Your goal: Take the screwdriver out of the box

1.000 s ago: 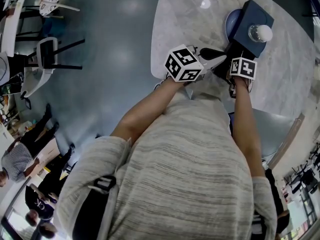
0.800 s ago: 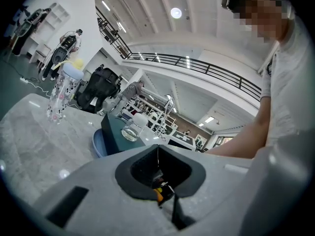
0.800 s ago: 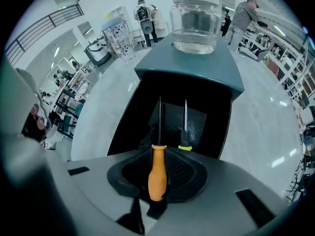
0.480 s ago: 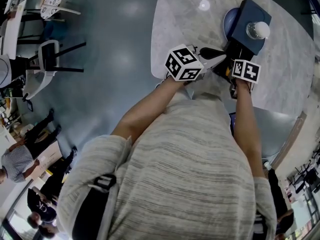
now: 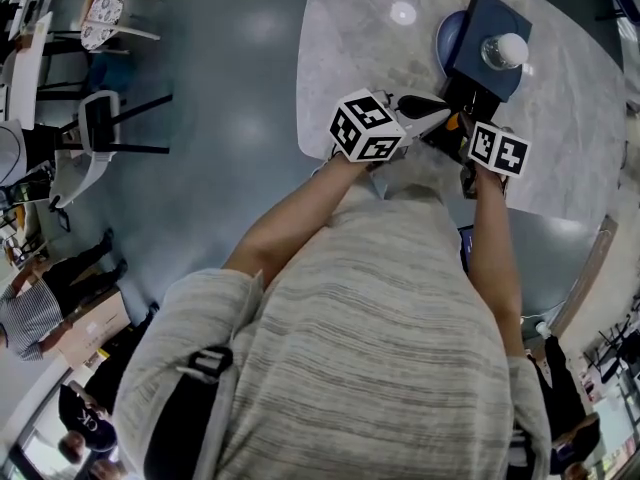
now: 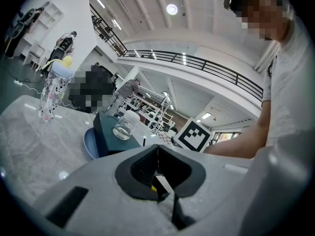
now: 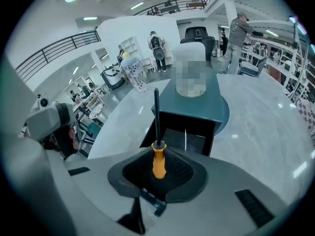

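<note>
A screwdriver (image 7: 158, 159) with an orange handle and a thin black shaft sits between the pads of my right gripper (image 7: 158, 170). The jaws have just been closing and are shut on the handle. The shaft points at the dark teal box (image 7: 197, 102), whose open black front faces this gripper. In the head view the right gripper (image 5: 463, 121) hangs just before the box (image 5: 478, 18), and a bit of orange shows at its tip. My left gripper (image 5: 440, 111) is level beside it, its jaws shut (image 6: 158, 173); a small white and yellow bit shows between the pads.
The box rests on a blue plate (image 5: 445, 36) on a marble table (image 5: 360, 58). A glass jar with a white lid (image 5: 503, 50) stands on the box. A clear patterned bottle (image 6: 51, 90) stands further back. Chairs and people are on the floor to the left.
My right gripper has drawn back from the box toward the table's near edge, with the screwdriver in it. The left gripper has stayed where it was.
</note>
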A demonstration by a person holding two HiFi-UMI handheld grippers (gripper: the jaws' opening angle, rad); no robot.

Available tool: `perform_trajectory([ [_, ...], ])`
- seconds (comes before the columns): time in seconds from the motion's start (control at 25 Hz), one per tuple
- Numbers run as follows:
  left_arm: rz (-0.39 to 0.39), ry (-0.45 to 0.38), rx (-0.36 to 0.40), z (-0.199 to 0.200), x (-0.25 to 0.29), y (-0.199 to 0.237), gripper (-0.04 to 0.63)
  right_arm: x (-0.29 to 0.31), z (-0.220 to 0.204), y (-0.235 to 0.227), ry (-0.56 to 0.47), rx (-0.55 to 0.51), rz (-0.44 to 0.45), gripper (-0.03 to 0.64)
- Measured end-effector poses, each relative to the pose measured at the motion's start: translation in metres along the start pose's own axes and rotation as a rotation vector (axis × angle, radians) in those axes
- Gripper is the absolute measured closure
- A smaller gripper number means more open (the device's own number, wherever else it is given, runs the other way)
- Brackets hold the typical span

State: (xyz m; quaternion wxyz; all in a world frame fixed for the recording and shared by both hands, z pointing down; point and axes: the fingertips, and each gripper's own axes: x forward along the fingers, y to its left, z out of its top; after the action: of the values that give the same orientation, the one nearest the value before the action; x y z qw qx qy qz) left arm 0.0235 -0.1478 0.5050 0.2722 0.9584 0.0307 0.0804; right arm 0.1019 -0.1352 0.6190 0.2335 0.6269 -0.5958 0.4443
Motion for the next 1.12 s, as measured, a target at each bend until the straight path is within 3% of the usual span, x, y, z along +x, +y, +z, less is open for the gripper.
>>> perform_trajectory([
  [0.6,-0.008,0.025,0.063,0.005,0.016,-0.023,0.58,-0.071,0.054,0.008,-0.45,-0.144,0.035,0.549],
  [1.12,-0.008,0.059,0.116,0.015,0.043,-0.032,0.58,-0.128,0.085,-0.004,-0.653,-0.152,0.058,0.549],
])
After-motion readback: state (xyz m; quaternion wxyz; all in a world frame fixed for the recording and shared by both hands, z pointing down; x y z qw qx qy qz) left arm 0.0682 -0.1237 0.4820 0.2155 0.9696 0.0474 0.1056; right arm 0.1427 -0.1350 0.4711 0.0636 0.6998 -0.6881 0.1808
